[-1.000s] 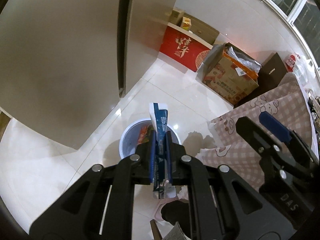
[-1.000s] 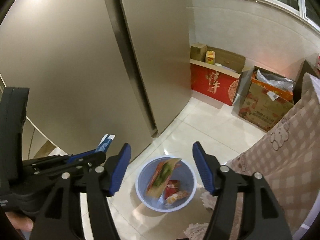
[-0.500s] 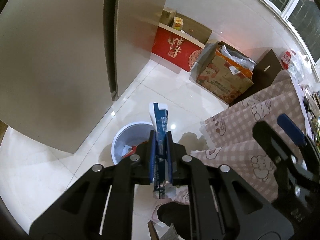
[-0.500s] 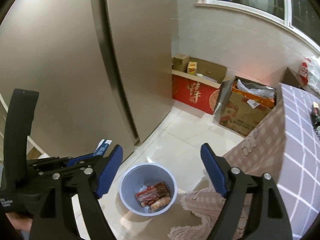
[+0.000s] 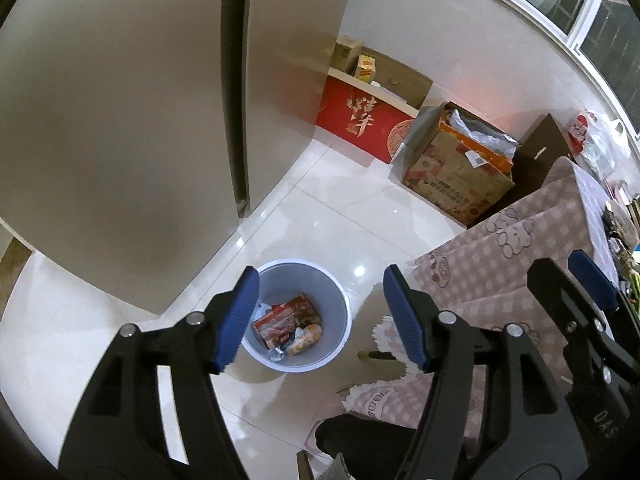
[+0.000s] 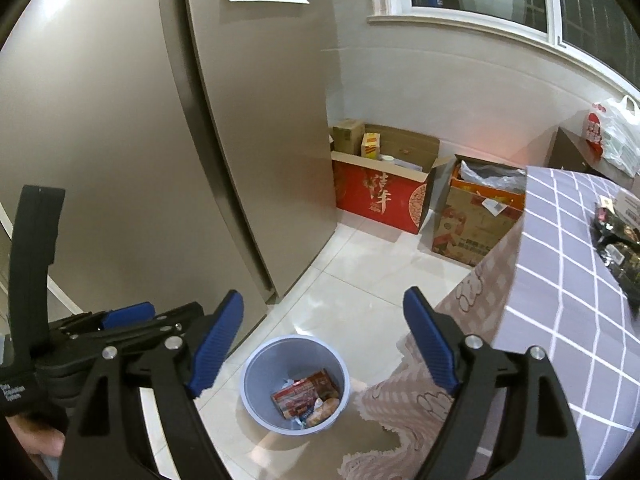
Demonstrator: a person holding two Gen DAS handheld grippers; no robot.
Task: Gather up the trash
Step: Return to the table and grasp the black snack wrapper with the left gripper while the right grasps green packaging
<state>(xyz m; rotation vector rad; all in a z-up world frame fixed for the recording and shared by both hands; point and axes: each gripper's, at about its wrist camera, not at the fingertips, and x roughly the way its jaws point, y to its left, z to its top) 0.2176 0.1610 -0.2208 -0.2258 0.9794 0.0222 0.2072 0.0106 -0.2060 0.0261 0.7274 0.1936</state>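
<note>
Left wrist view: left gripper (image 5: 320, 312), jaws opening and empty, above wastebasket (image 5: 340, 300); wrappers (image 5: 286, 322) inside indistinct; right gripper (image 6: 323, 344) open, empty.

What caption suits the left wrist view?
Left gripper, jaws opening and empty, above the bin holding wrappers.

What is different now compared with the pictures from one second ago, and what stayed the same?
The left gripper let go of the blue-and-white wrapper it was pinching; its jaws are opening and nothing is between them. The right gripper opened wider and is empty too. Both views pulled back from the trash bin, which now holds a red packet. The bin, the boxes and the checked tablecloth did not move.
</note>
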